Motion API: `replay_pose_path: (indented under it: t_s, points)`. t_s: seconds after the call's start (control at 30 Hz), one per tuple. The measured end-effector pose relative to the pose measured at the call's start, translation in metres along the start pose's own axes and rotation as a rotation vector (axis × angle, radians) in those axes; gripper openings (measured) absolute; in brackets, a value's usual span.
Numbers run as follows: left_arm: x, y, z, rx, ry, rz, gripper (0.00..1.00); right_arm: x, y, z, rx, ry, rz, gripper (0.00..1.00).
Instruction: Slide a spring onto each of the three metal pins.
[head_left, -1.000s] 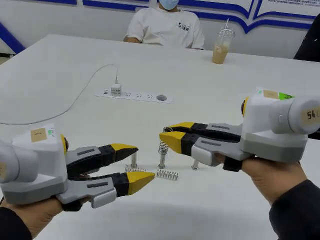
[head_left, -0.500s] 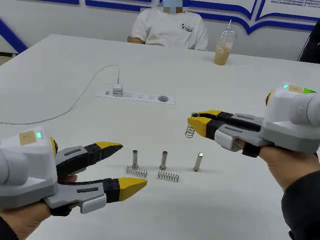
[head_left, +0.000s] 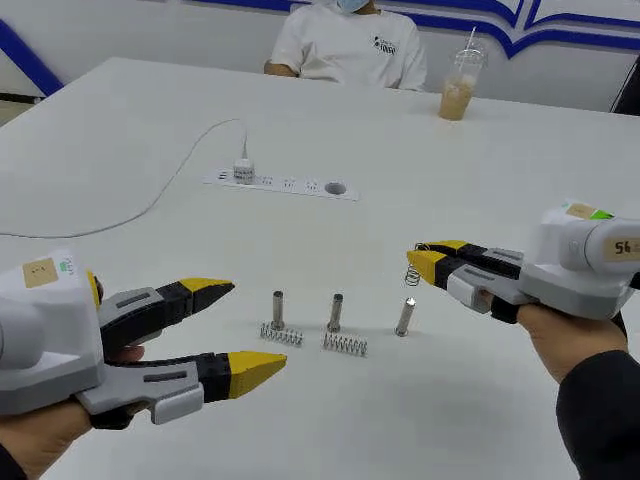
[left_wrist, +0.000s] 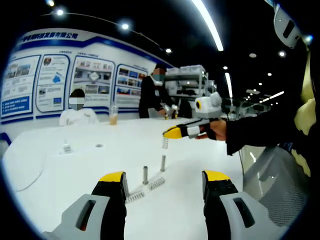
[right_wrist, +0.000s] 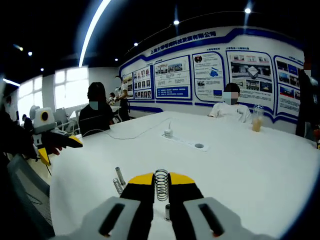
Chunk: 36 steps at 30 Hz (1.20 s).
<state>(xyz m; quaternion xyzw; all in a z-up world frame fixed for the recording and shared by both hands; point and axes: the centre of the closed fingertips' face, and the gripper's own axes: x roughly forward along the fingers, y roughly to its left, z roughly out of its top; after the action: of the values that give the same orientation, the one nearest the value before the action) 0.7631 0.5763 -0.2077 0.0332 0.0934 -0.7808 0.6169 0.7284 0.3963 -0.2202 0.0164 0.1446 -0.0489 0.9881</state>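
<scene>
Three metal pins stand bare in a row on the white table: left (head_left: 277, 308), middle (head_left: 335, 311), right (head_left: 404, 316). Two springs lie flat in front of them, one (head_left: 281, 334) by the left pin, one (head_left: 344, 344) by the middle pin. My right gripper (head_left: 425, 262) is shut on a third spring (head_left: 412, 274), which hangs upright just above the right pin. In the right gripper view that spring (right_wrist: 161, 185) sits between the shut jaws, with a pin (right_wrist: 167, 212) below. My left gripper (head_left: 235, 325) hovers open at the near left, holding nothing; its view shows two pins (left_wrist: 145, 175) ahead.
A white power strip (head_left: 285, 184) with a plugged charger and a cable trailing left lies farther back. A drink cup with a straw (head_left: 458, 95) stands at the far edge, beside a seated person (head_left: 350, 45). Another person (right_wrist: 97, 117) sits at the table's side.
My right gripper has lifted the spring away from the middle pin and carried it right, to above the right pin. The left gripper has stayed open in place.
</scene>
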Motion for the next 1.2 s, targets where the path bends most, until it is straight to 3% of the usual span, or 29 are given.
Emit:
replay_pose_path:
  t_s: [0.37,1.2]
  points:
    - [0.0,0.001,-0.004,-0.008,0.011,0.006,0.62,0.004,-0.01,-0.018,-0.002,0.014,-0.02,0.11]
    - [0.001,0.0,-0.008,-0.016,0.02,0.004,0.62,0.014,-0.013,-0.057,-0.002,0.048,-0.01,0.11]
